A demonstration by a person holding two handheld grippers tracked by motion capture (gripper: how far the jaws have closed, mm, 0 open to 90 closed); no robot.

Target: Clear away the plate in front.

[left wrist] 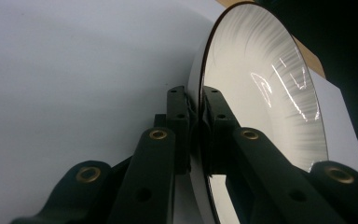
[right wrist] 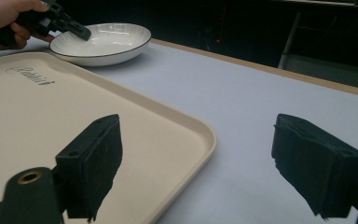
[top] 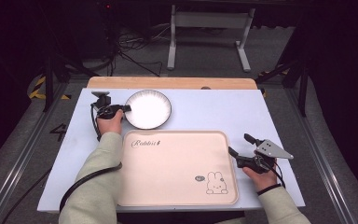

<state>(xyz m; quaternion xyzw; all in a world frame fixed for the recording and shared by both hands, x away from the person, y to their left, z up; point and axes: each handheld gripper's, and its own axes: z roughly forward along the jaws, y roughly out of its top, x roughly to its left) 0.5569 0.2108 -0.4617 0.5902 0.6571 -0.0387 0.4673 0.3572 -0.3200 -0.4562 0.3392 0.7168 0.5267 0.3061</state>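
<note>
A white ribbed plate [top: 149, 109] with a dark rim lies on the pale blue table, just beyond the tray. My left gripper [top: 127, 108] is shut on the plate's left rim. In the left gripper view the rim of the plate [left wrist: 261, 93] is pinched between the pads of the left gripper [left wrist: 196, 100]. A beige tray [top: 177, 168] with a rabbit drawing lies in the middle near the front. My right gripper [top: 238, 143] stands open beside the tray's right edge, with nothing between its jaws. The right gripper view shows the right gripper [right wrist: 200, 158] over the tray's corner [right wrist: 186, 126], with the plate [right wrist: 102, 39] and the left gripper [right wrist: 79, 31] farther off.
A wooden strip [top: 168, 83] runs along the table's far edge. Beyond it stand a white metal frame [top: 209, 28] and cables on the floor [top: 130, 46]. Bare table [top: 214, 112] lies to the right of the plate.
</note>
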